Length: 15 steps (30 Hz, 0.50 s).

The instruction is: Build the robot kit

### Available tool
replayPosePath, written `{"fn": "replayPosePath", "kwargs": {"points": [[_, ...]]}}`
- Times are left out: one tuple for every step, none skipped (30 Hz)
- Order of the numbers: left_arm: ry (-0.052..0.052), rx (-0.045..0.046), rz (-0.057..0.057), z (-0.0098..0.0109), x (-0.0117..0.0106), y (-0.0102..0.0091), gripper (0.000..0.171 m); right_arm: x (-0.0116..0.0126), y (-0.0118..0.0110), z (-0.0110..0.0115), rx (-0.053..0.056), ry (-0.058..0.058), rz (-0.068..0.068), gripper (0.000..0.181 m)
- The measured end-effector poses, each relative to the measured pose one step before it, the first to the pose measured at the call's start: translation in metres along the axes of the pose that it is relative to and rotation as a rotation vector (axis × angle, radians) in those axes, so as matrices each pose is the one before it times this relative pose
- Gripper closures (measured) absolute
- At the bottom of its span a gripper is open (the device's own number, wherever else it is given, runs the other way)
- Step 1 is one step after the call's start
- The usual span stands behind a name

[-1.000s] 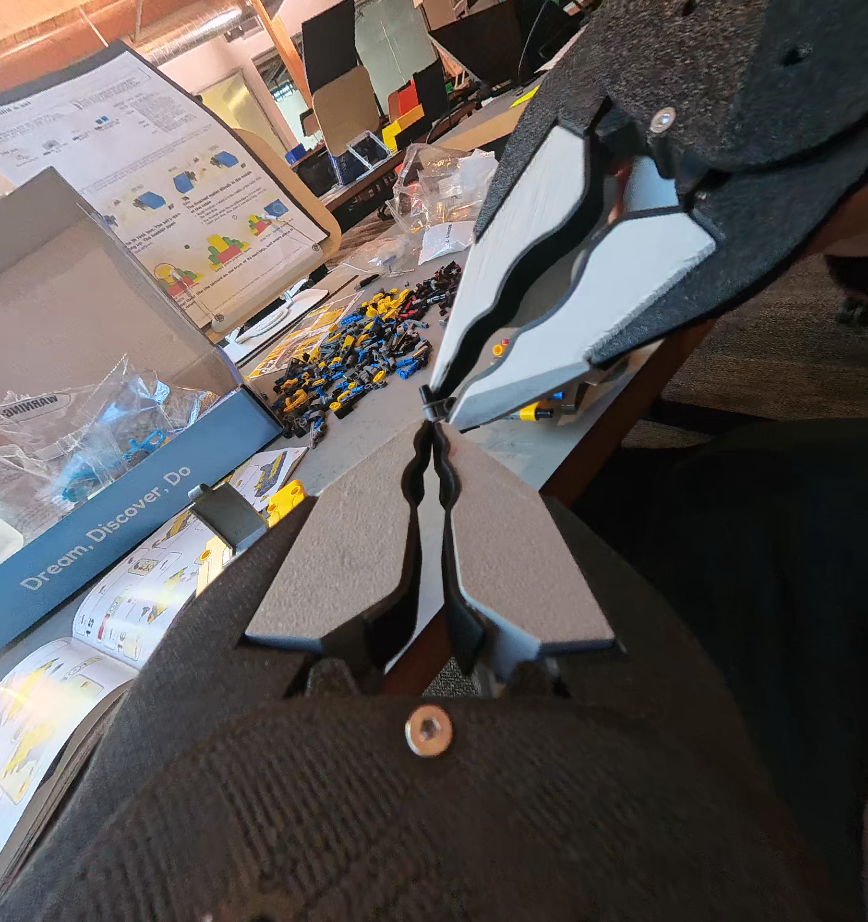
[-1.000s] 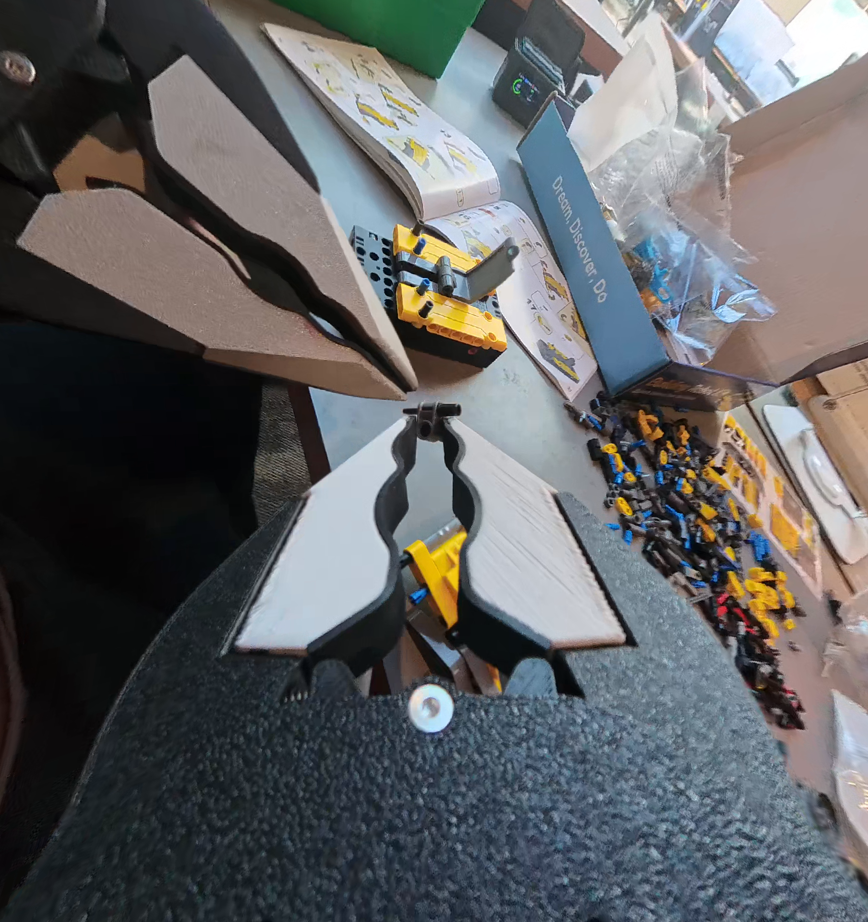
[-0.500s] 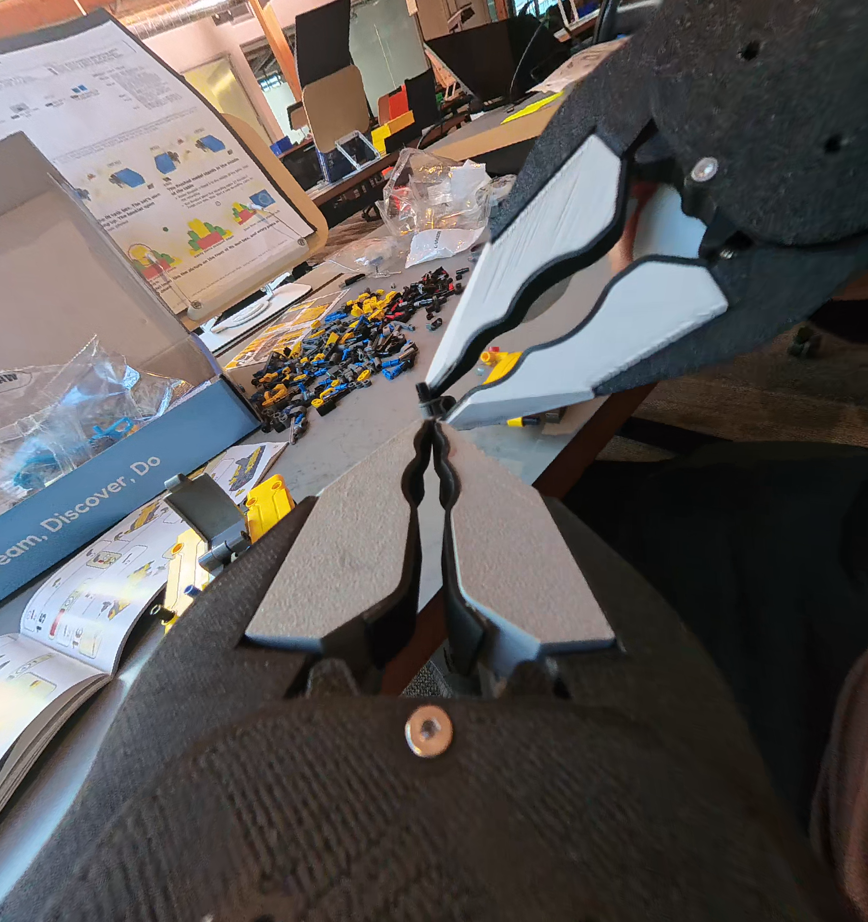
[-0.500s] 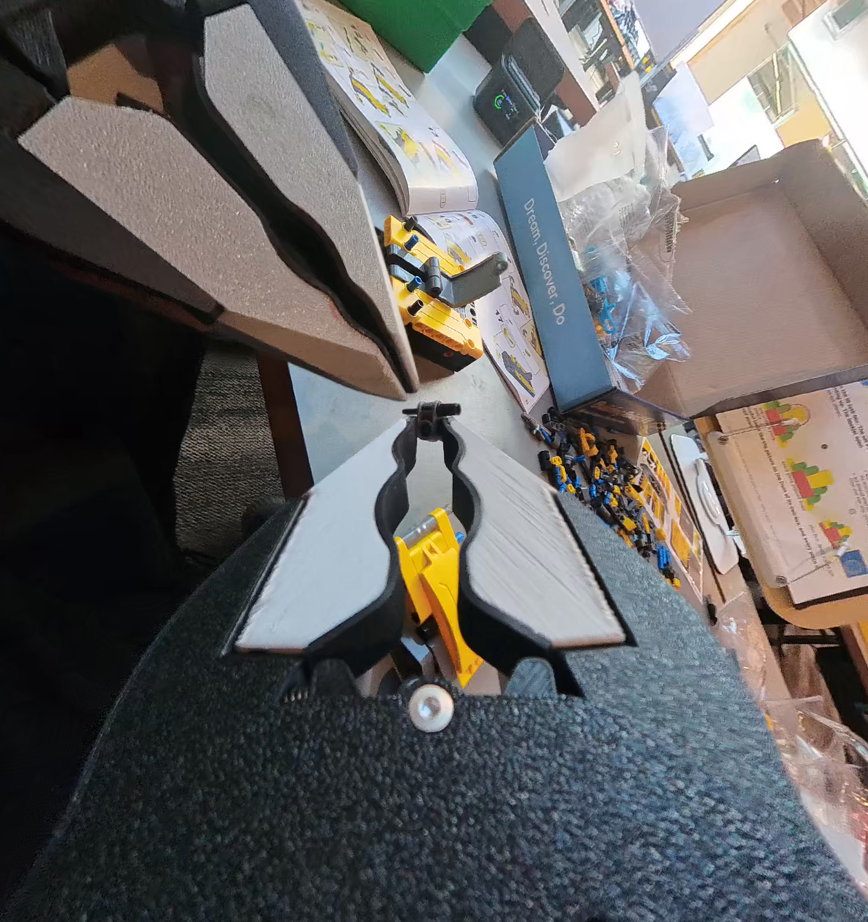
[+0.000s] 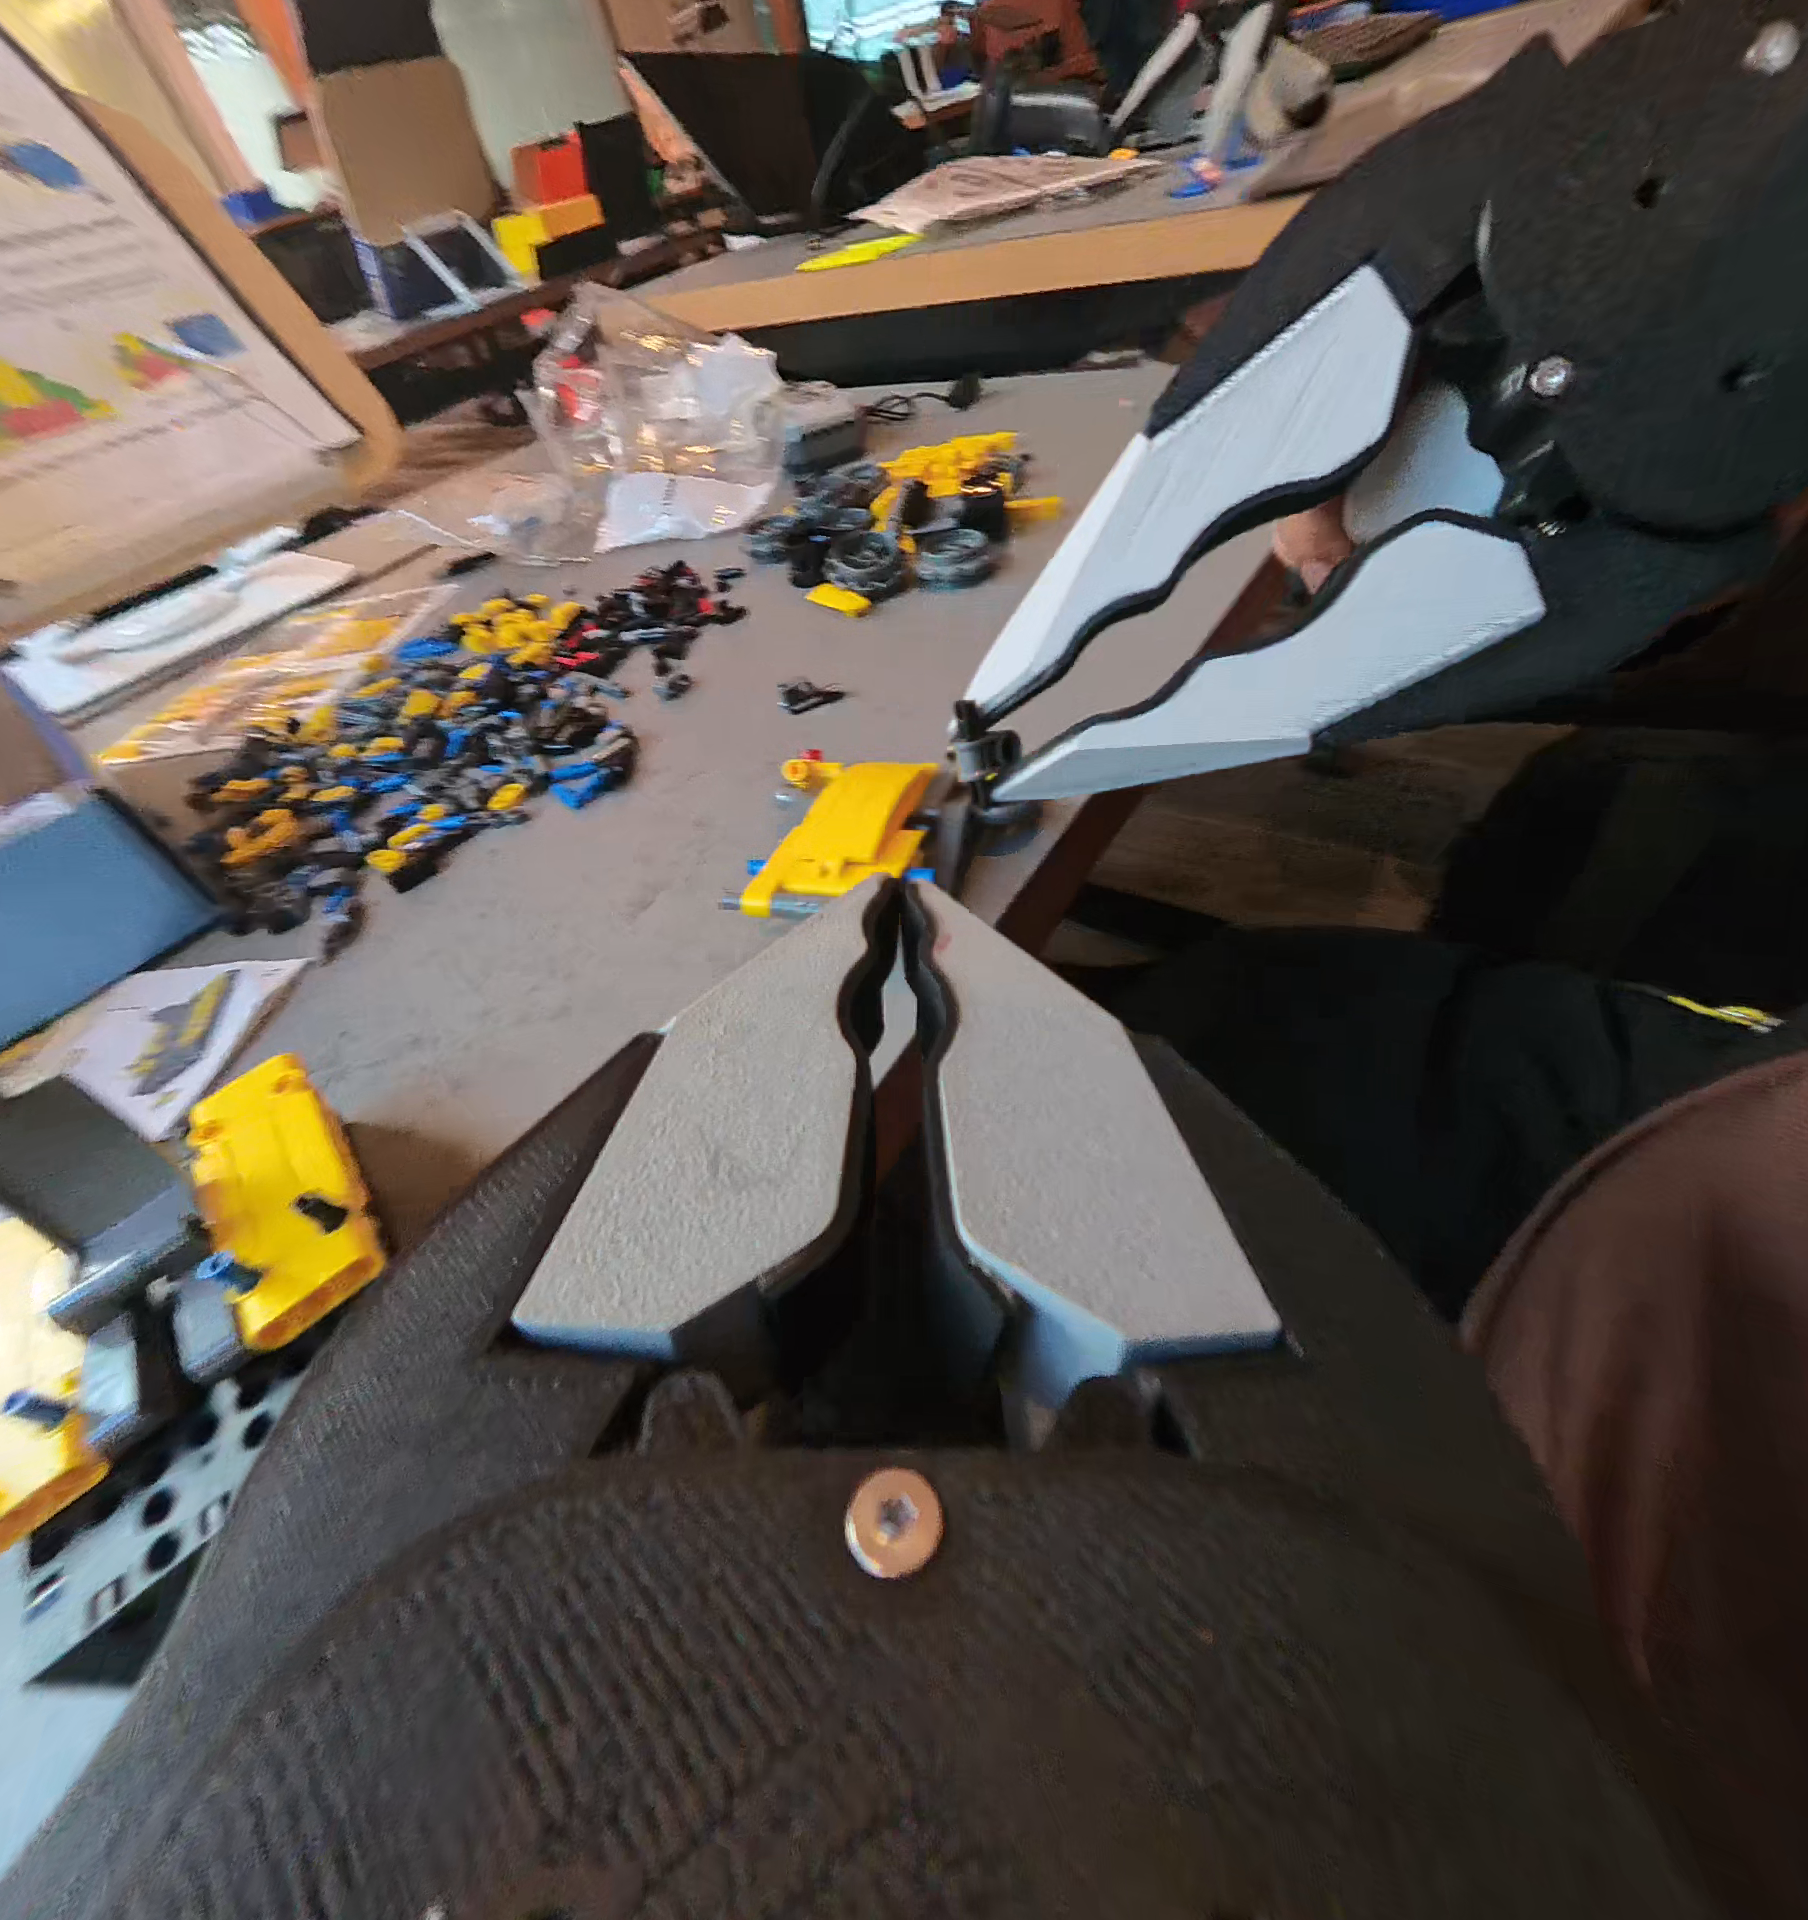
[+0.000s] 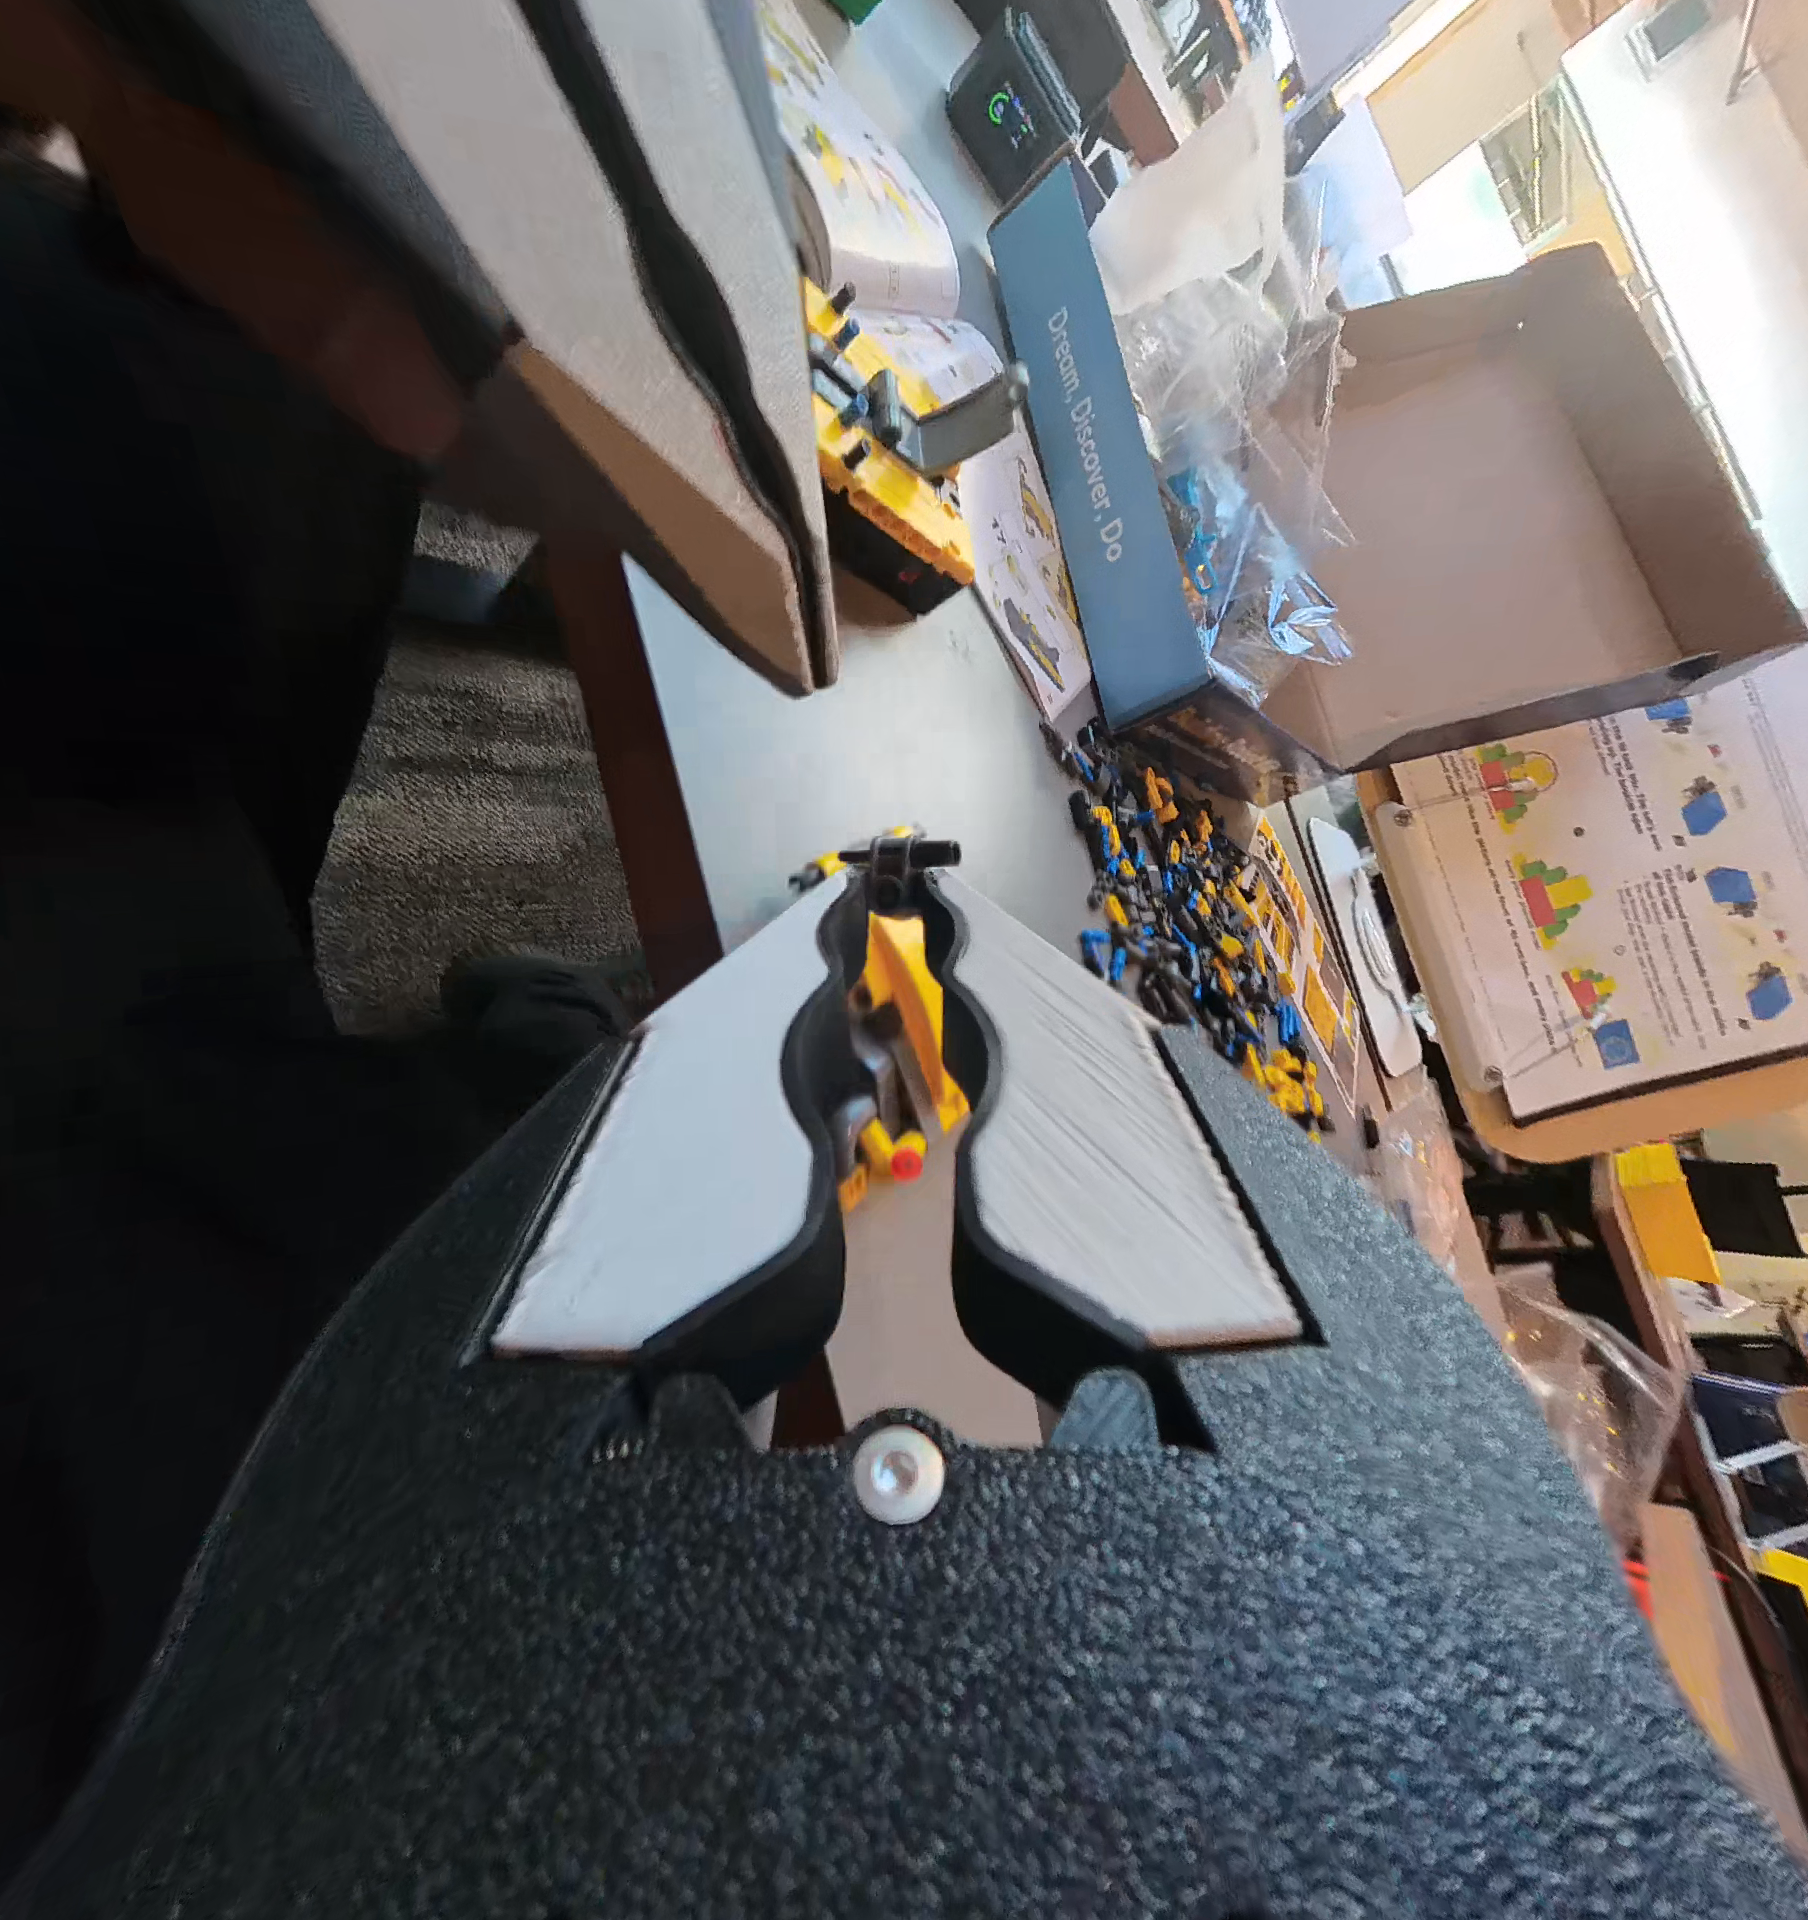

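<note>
Pinching a small black connector piece [image 6: 895,868] at its very tips, the right gripper [image 6: 892,883] hangs above a yellow assembly [image 5: 846,831] on the grey surface [image 5: 526,966]; the left gripper [image 5: 898,906] looks closed, seemingly empty, near loose parts [image 5: 432,748].

Both views are taken from right behind each set of tongs, close above the worktop's [image 5: 567,956] near edge. The left one is aimed across it, the right one along it. The loose brick pile [image 5: 412,748] [image 6: 1180,914] is shared.
</note>
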<state>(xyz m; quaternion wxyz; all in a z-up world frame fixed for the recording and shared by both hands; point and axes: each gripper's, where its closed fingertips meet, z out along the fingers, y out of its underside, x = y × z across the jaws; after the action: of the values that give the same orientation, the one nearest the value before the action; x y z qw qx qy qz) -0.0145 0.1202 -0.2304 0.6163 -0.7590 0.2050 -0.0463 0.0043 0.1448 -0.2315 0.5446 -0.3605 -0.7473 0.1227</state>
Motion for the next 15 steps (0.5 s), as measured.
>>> {"fn": "replayPosePath", "kwargs": {"points": [[0.0398,-0.01429,-0.0163,0.00253,0.00359,0.00015,0.171,-0.00195,0.00660,-0.00667,-0.0139,0.0044,-0.0190,0.175],[0.0356,-0.02005,-0.0068,0.00358,0.00283,0.00015,0.163,-0.00231,0.00710,-0.00622,-0.0160,0.0018,-0.0214,0.175],[0.0304,-0.03099,0.0054,0.00386,0.00186,0.00109,0.160,-0.00194,0.00678,-0.00540,-0.0156,0.0027,-0.0216,0.175],[0.0168,-0.03159,0.0087,0.00428,-0.00034,0.00078,0.155,-0.00181,0.00572,-0.00420,-0.0129,0.0032,-0.0178,0.175],[0.0252,-0.03012,0.0049,0.00416,0.00064,0.00003,0.150,-0.00198,0.00414,-0.00284,-0.0069,0.0012,-0.0130,0.175],[0.0244,-0.01853,0.0011,0.00329,0.00046,-0.00241,0.148,-0.00166,0.00301,-0.00115,-0.0053,0.0029,-0.0109,0.175],[0.0229,-0.00544,0.0091,0.00288,0.00057,-0.00424,0.147,-0.00174,0.00207,0.00033,-0.0030,0.0051,-0.0158,0.175],[0.0095,-0.01473,0.0152,0.00313,-0.00213,-0.00258,0.145,-0.00173,0.00060,0.00104,0.0030,0.0087,-0.0259,0.175],[0.0087,-0.02917,0.0173,0.00382,-0.00329,0.00031,0.144,-0.00196,-0.00050,0.00148,0.0058,0.0107,-0.0355,0.175],[0.0174,-0.03566,0.0099,0.00378,-0.00353,0.00179,0.144,-0.00242,-0.00135,0.00124,0.0060,0.0088,-0.0402,0.175],[0.0170,-0.02539,-0.0092,0.00321,-0.00486,0.00089,0.142,-0.00324,-0.00127,0.00083,0.0027,0.0021,-0.0367,0.176],[0.0259,-0.01217,-0.0215,0.00245,-0.00451,-0.00052,0.142,-0.00378,-0.00021,0.00086,-0.0001,-0.0050,-0.0265,0.177],[0.0275,-0.01026,-0.0280,0.00200,-0.00485,-0.00111,0.143,-0.00307,0.00090,0.00088,-0.0002,-0.0045,-0.0174,0.175],[0.0219,-0.01584,-0.0249,0.00222,-0.00506,-0.00127,0.143,-0.00168,0.00124,0.00092,0.0011,-0.0017,-0.0146,0.176],[0.0154,-0.02023,-0.0126,0.00299,-0.00472,-0.00114,0.140,-0.00031,0.00110,0.00109,0.0011,0.0014,-0.0163,0.176]]}}
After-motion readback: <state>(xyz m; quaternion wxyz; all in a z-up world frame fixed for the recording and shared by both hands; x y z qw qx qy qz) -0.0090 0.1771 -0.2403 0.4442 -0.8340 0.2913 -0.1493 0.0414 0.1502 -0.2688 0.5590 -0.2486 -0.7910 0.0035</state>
